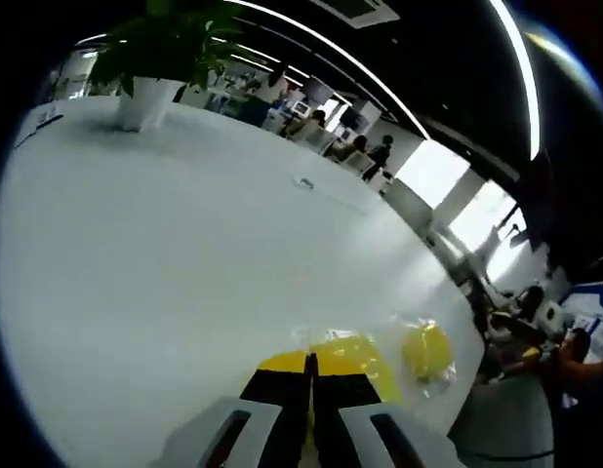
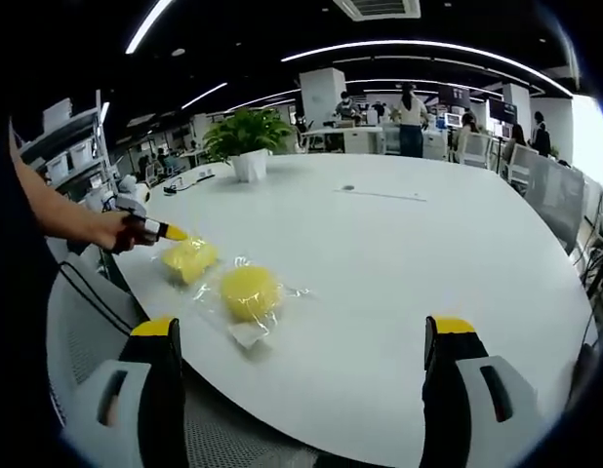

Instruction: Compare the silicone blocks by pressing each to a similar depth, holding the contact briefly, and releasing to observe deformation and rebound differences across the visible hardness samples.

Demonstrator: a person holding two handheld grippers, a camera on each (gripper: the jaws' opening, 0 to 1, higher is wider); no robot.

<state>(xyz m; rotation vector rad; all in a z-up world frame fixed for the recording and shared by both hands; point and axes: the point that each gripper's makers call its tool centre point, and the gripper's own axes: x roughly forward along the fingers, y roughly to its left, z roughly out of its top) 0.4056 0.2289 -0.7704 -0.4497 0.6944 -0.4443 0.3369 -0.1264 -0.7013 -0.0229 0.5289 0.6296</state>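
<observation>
Left claw [image 1: 309,375] narrow, jaws pressed together with yellow tips meeting, set down against the nearer yellow silicone block [image 1: 352,356] in its clear wrapper. In the right gripper view, same left claw [image 2: 171,232] seen from afar, held in a person's hand [image 2: 114,230], tip touching that block [image 2: 189,258]. Whether anything sits between the jaws, cannot tell; no gap visible.

Right claw [image 2: 306,336] wide, jaws far apart at either side of the view, holding nothing, hanging above the near edge of the white tabletop [image 2: 399,263], well apart from both blocks.

Second block, a rounder yellow silicone block [image 2: 250,291], also in clear wrapping, just beside the pressed block, on the side away from the hand and nearer the right claw; seen as well in the left gripper view [image 1: 425,351], beside the pressed block.

Potted plant [image 2: 245,141] in a white pot far across the tabletop from the pressed block, visible too in the left gripper view [image 1: 160,58]. Office desks and people beyond the tabletop's far side.
</observation>
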